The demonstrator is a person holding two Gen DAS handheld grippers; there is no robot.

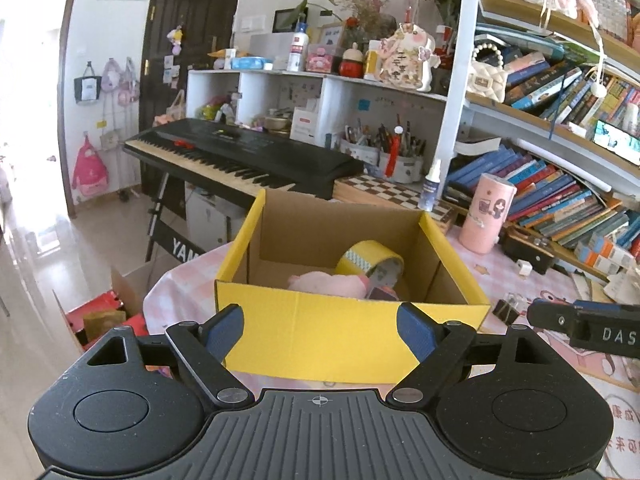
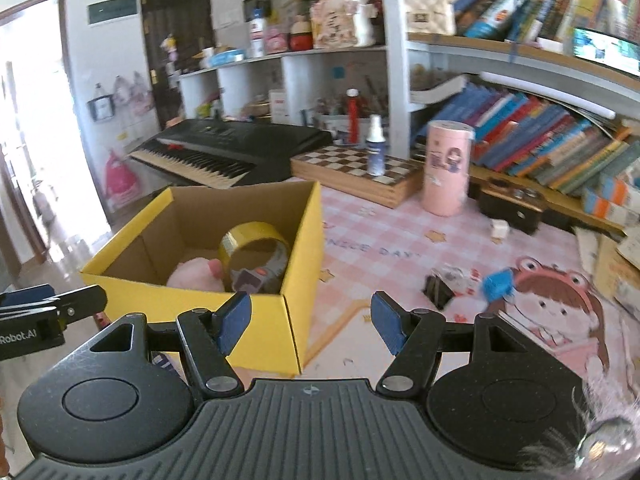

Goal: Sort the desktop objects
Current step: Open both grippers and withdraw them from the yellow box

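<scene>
A yellow cardboard box stands on the pink tablecloth. Inside lie a yellow tape roll, a pink plush toy and a small dark item. My left gripper is open and empty, just in front of the box's near wall. My right gripper is open and empty, at the box's right front corner. On the cloth to the right lie a black binder clip, a blue clip and a small white cube.
A pink cylinder, a spray bottle on a chessboard, a black case, and bookshelves stand behind. A keyboard piano sits beyond the table's left edge. Papers lie at far right.
</scene>
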